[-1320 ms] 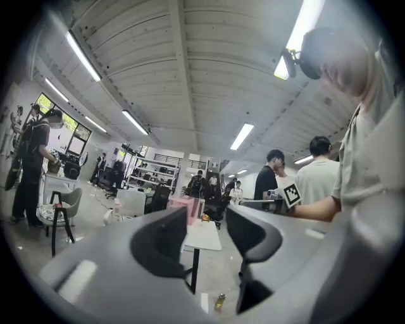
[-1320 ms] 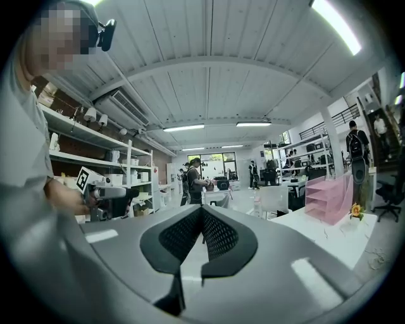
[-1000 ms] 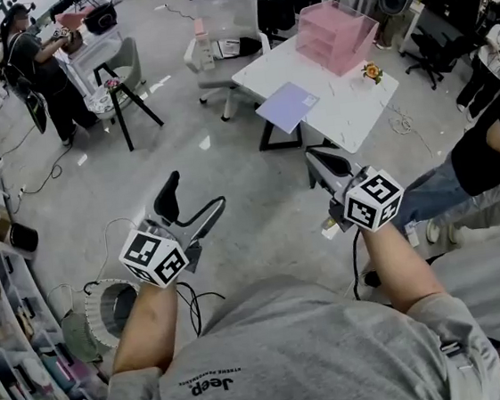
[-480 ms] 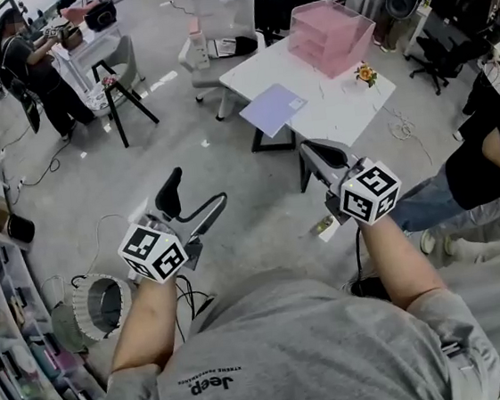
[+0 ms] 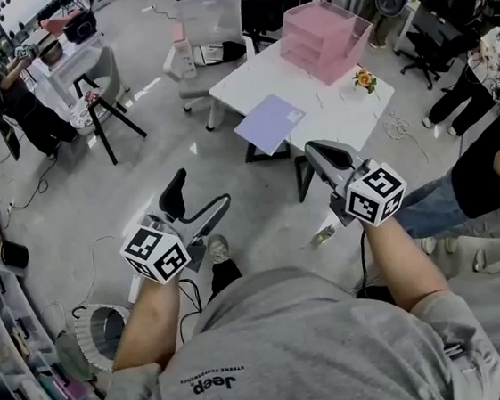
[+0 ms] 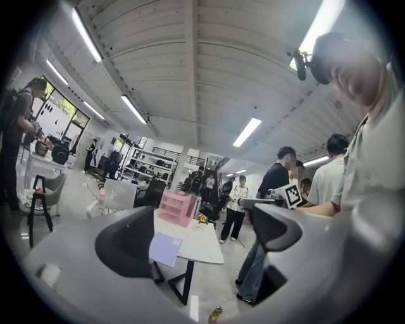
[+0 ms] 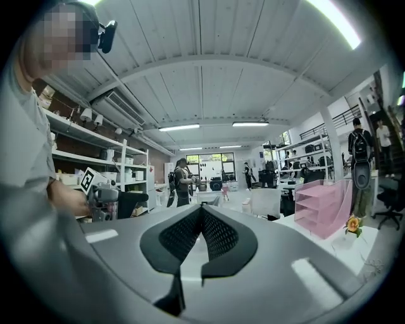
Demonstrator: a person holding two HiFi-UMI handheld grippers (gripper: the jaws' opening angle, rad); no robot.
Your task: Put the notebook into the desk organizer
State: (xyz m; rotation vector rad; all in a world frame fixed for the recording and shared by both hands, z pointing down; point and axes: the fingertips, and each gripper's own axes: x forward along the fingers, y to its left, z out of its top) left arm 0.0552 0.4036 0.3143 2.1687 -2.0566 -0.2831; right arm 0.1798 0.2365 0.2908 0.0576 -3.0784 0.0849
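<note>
A pale purple notebook (image 5: 268, 123) lies at the near corner of a white table (image 5: 339, 113), overhanging its edge; it also shows as the notebook (image 6: 166, 249) between my left jaws. The pink tiered desk organizer (image 5: 324, 39) stands at the table's far side, seen too as the organizer (image 6: 176, 207) and the organizer (image 7: 321, 204). My left gripper (image 5: 198, 196) is held level over the floor, well short of the table, open and empty. My right gripper (image 5: 318, 153) hangs just short of the table's near edge, shut with nothing in it.
A small orange flower ornament (image 5: 365, 77) sits on the table right of the organizer. A white chair (image 5: 205, 38) stands behind the table. People (image 5: 482, 150) stand at the right, another person (image 5: 4, 88) at the far left by a stool (image 5: 101, 108). A small bottle (image 5: 324, 234) lies on the floor.
I have walked toward the table: it and the notebook have drawn nearer in the head view. Both grippers advanced with me and kept their jaw states.
</note>
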